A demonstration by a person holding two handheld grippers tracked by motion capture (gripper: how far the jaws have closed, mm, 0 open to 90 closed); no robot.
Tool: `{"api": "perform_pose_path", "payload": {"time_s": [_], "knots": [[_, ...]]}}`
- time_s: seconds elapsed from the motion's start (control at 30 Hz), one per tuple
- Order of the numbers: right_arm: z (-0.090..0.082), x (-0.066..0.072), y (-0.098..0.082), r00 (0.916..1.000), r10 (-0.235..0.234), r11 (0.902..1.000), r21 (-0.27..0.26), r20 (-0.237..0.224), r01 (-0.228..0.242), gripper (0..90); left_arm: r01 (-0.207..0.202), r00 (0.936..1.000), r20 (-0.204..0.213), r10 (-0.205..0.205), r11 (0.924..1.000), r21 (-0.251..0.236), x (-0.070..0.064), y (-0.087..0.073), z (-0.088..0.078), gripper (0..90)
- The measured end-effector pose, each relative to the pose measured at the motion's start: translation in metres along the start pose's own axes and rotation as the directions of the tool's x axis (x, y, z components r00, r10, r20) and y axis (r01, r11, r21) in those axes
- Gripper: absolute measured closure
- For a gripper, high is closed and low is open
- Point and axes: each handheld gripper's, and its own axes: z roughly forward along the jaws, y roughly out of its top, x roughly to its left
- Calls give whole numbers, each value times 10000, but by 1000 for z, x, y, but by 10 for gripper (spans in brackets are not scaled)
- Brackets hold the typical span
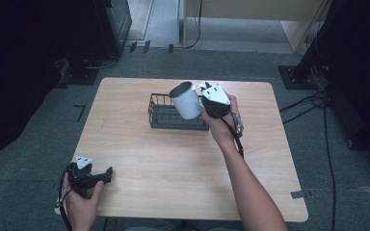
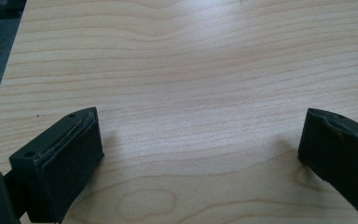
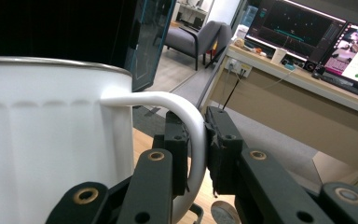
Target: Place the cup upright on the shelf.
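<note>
The right gripper (image 3: 196, 154) has its fingers clamped on the thin handle of the white mug (image 1: 185, 100), held in the air above the wire basket (image 1: 161, 113). That narrow hold (handle only) could let the mug swing or strike the rim. The left gripper (image 2: 200, 154) rests wide and empty on the table (image 1: 173, 163). The basket's inside is partly hidden.

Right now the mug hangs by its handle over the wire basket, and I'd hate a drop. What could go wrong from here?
The right gripper pinches only the thin handle, so the white mug could swing or slip. Held tilted above the black wire basket, it might clip the rim going down. The left gripper rests open near the table edge, too far to steady it.
</note>
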Motion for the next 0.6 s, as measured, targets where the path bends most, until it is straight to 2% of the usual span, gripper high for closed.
{"api": "perform_pose_path", "payload": {"time_s": [0.17,0.6], "knots": [[13,2,0,9999,91,9999,48,123,-91,801,0,10000,0,0,10000,2,0,0,0,0],[39,13,-2,9992,-101,9996,274,397,91,801,-2,10000,-3,2,10000,2,0,0,0,0]]}}
